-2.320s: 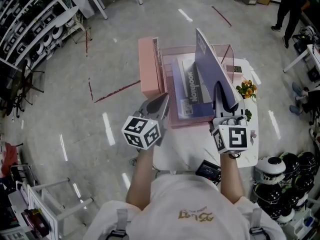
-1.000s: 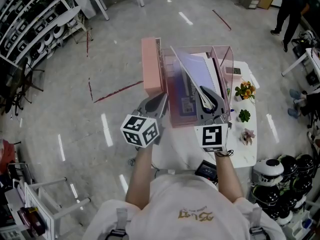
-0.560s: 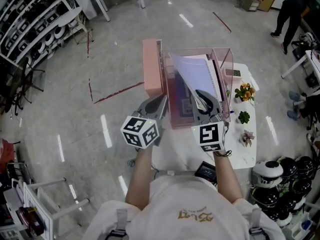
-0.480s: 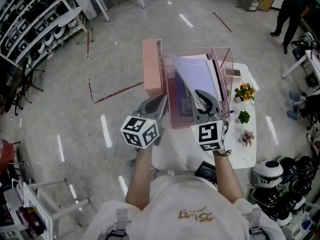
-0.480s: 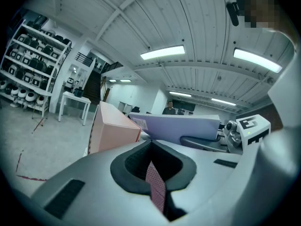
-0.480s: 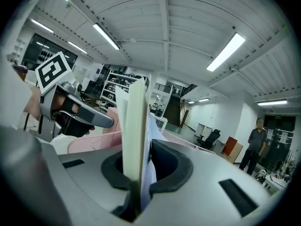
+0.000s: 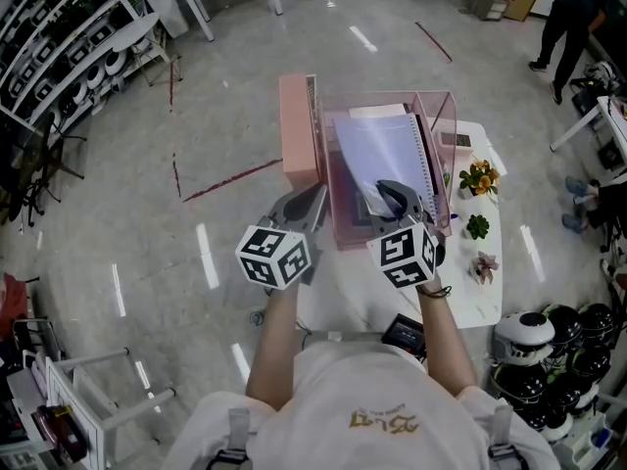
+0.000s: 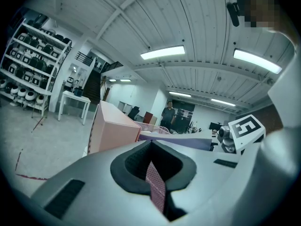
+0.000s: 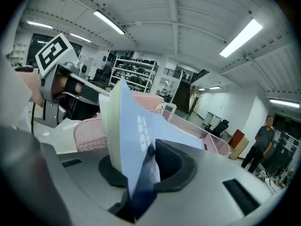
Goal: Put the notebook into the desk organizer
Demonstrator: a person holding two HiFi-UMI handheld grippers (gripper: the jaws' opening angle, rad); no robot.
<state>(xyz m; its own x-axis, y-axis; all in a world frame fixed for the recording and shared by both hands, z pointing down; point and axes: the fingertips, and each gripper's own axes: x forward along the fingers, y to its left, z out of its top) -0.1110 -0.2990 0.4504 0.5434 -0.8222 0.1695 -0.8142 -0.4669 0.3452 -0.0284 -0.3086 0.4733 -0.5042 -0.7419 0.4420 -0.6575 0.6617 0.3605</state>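
The lavender notebook (image 7: 384, 157) lies tilted inside the pink mesh desk organizer (image 7: 294, 130) on the white table (image 7: 490, 282). My right gripper (image 7: 396, 200) is at the notebook's near edge, and its jaws are opening. In the right gripper view the notebook (image 9: 129, 126) still stands between the loosening jaws of the right gripper (image 9: 136, 175), above the organizer's mesh (image 9: 89, 131). My left gripper (image 7: 306, 209) is shut on the organizer's near left wall. In the left gripper view a pink mesh strip (image 8: 155, 187) is pinched between that gripper's pads.
Small potted plants (image 7: 480, 176) (image 7: 477, 227) stand on the table right of the organizer. A black device (image 7: 407, 333) lies at the table's near edge. Helmets (image 7: 549, 336) are stacked at the right, shelving (image 7: 59, 47) at the left. A person (image 7: 573, 8) stands far right.
The right gripper has swung the notebook from upright down into the organizer and moved slightly left. Its jaws have loosened. The left gripper has stayed on the organizer's wall.
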